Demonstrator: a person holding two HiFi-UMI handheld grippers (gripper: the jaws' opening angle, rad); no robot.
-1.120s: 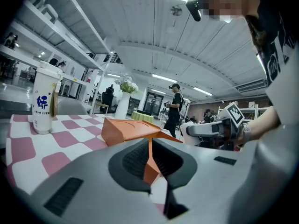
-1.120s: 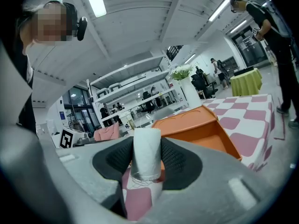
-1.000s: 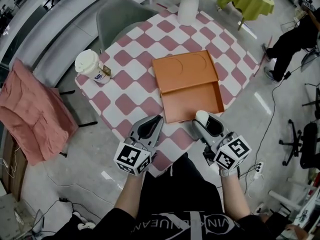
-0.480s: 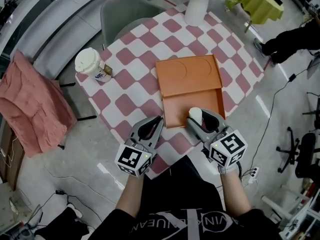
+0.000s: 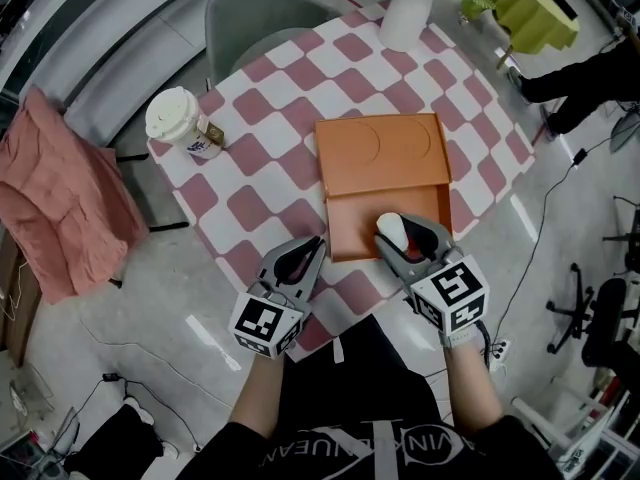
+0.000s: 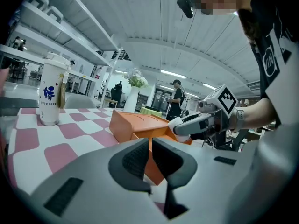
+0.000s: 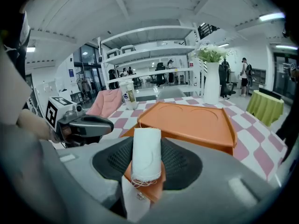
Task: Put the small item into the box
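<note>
An orange box (image 5: 352,220) lies open on the checkered table (image 5: 262,190), its lid (image 5: 380,152) folded back flat on the far side. My right gripper (image 5: 400,232) is shut on a small white roll (image 5: 389,229) and holds it over the box's near part. In the right gripper view the white roll (image 7: 146,154) stands upright between the pads, with the orange box (image 7: 191,122) right behind it. My left gripper (image 5: 312,245) hovers at the table's near edge, left of the box, shut with nothing in it. In the left gripper view its tips (image 6: 150,146) point at the box's corner (image 6: 140,127).
A white paper cup (image 5: 177,121) stands at the table's left edge. A white vase (image 5: 405,14) with flowers sits at the far side. A grey chair (image 5: 260,20) is behind the table, and a pink cloth (image 5: 55,193) hangs on the left. A person (image 5: 585,73) is at the right.
My right gripper has carried the white roll forward and left, from just outside the box's near edge to over its near part. The left gripper has barely moved.
</note>
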